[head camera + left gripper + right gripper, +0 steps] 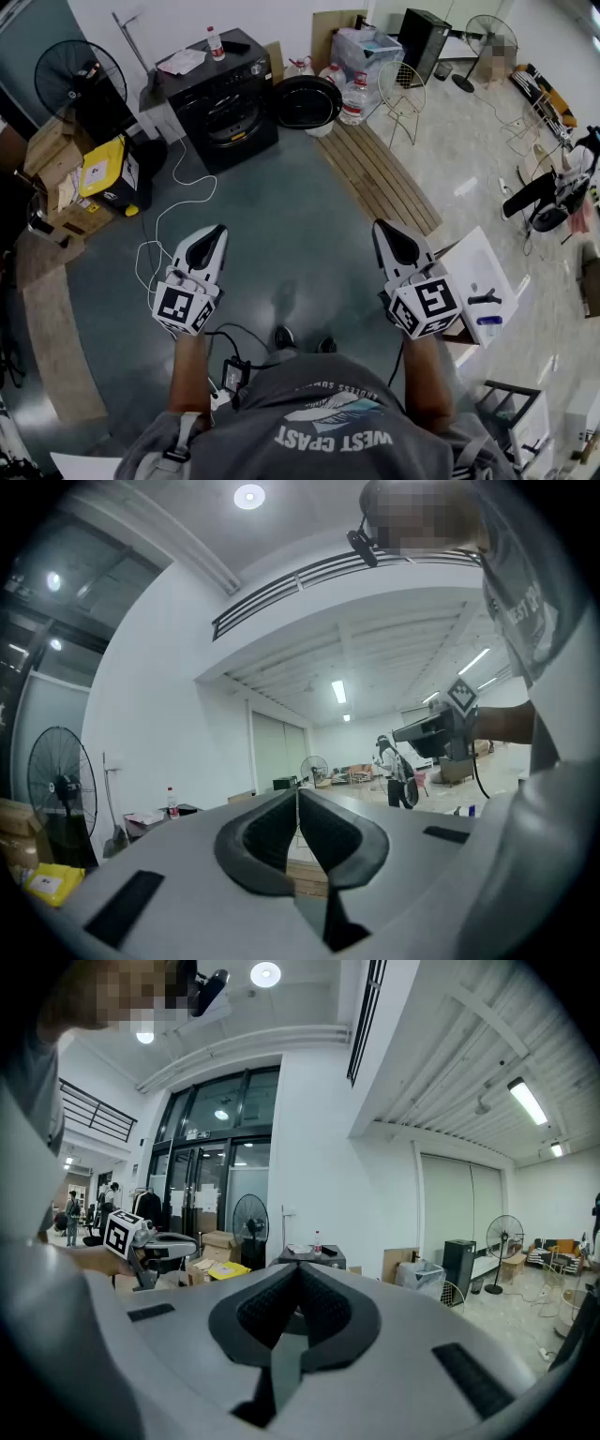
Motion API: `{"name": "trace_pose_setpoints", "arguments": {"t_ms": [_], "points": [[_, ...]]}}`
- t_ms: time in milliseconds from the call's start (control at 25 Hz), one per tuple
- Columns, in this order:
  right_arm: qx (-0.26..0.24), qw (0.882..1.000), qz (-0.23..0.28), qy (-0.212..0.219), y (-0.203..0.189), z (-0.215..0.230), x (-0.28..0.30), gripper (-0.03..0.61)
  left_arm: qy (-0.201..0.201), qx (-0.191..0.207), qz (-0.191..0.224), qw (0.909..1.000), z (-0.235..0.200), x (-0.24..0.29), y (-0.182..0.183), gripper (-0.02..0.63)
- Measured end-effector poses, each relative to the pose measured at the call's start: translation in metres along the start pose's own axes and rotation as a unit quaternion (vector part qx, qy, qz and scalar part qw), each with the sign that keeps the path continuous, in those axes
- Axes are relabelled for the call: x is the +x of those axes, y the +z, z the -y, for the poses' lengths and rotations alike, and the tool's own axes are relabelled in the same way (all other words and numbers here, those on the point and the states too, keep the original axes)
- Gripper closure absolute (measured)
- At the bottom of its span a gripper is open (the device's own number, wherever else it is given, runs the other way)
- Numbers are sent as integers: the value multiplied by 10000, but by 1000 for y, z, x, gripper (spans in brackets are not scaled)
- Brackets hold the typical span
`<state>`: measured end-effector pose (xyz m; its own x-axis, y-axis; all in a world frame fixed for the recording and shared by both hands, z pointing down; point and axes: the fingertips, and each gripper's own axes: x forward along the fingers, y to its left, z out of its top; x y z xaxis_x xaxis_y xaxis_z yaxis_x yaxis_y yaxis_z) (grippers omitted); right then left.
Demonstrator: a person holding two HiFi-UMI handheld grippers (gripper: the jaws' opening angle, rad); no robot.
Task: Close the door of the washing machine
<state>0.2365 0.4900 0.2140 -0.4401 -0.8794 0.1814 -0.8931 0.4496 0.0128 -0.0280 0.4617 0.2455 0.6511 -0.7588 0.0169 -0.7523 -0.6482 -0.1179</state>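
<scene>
1. Across the floor (291, 216), well apart from us, stands the washing machine (225, 103), its door (307, 101) swung open rightward.
2. Our left gripper (217, 231) and right gripper (382, 228) are both closed tight, empty: fine for pushing.
3. We'd walk the bare middle, between white cable (178, 202) and wooden bench (380, 178); jugs (354, 97) crowd the door.

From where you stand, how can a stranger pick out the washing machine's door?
By the far wall a washing machine stands near a floor fan. Its door hangs open on the side away from the fan: a round black disc, unlike the clear water jugs beside it.
</scene>
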Motion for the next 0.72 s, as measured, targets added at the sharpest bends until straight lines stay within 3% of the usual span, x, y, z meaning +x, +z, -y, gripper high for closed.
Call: {"name": "trace_pose_setpoints", "arguments": {"t_ms": [400, 720], "points": [[-6, 9997, -162, -172, -3, -8, 11, 552, -77, -192, -7, 9998, -15, -5, -18, 591], [272, 9991, 94, -327, 8, -11, 40, 552, -147, -286, -43, 9995, -48, -4, -33, 591]]}}
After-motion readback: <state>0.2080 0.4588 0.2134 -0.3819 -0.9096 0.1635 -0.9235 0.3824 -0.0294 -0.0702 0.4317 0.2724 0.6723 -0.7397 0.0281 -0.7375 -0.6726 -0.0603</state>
